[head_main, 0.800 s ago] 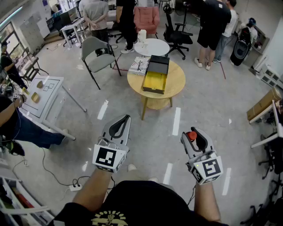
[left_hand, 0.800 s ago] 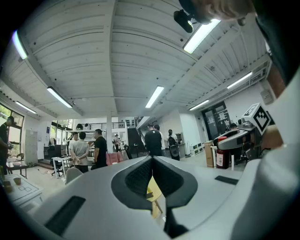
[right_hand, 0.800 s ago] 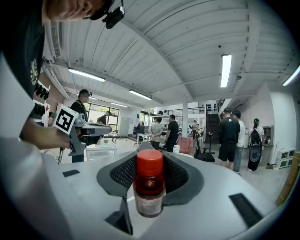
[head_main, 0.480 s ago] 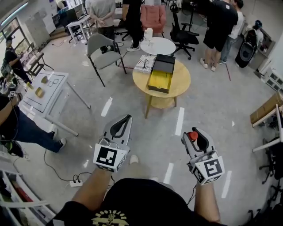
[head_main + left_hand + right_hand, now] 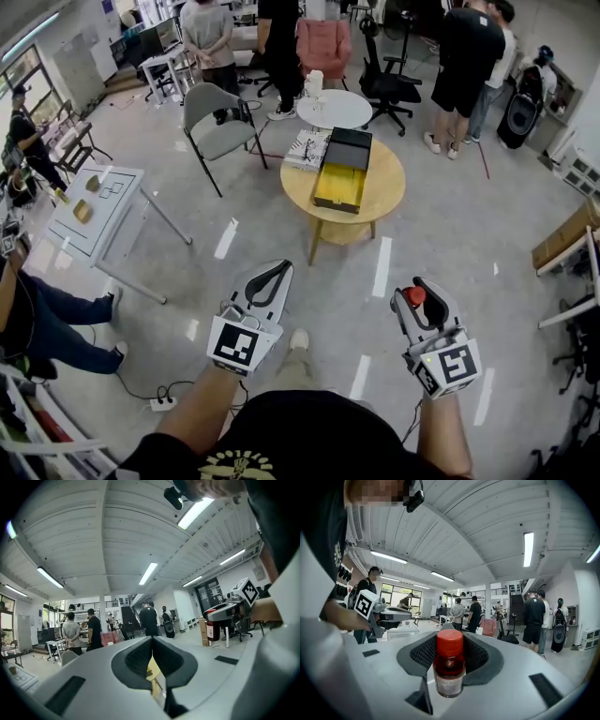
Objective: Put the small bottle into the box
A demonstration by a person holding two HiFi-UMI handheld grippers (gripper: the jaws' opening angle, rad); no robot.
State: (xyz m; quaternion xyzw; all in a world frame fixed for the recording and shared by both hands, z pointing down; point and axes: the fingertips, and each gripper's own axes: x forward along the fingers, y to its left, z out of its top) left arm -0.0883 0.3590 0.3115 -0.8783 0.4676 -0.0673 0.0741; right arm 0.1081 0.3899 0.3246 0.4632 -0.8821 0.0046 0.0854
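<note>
A small bottle (image 5: 410, 296) with a red cap and dark red contents stands upright between the jaws of my right gripper (image 5: 417, 286), which is shut on it. In the right gripper view the bottle (image 5: 449, 665) fills the middle, with the pads pressed on both its sides. My left gripper (image 5: 279, 267) is shut with nothing in it, its tips touching (image 5: 151, 641). The box (image 5: 341, 169), black outside and yellow inside, lies open on a round wooden table (image 5: 379, 195) well ahead of both grippers. Both grippers hang over the floor, far short of the table.
A grey chair (image 5: 220, 127) and a white round table (image 5: 336, 105) stand beyond the wooden table. A white folding table (image 5: 94, 202) is at the left, next to a seated person's legs (image 5: 56, 319). Several people stand at the back. Cables (image 5: 169, 398) lie at lower left.
The wooden table and box have come lower and nearer in the head view as the person walks toward them. Both grippers keep their hold and pose; a shoe now shows between them.
</note>
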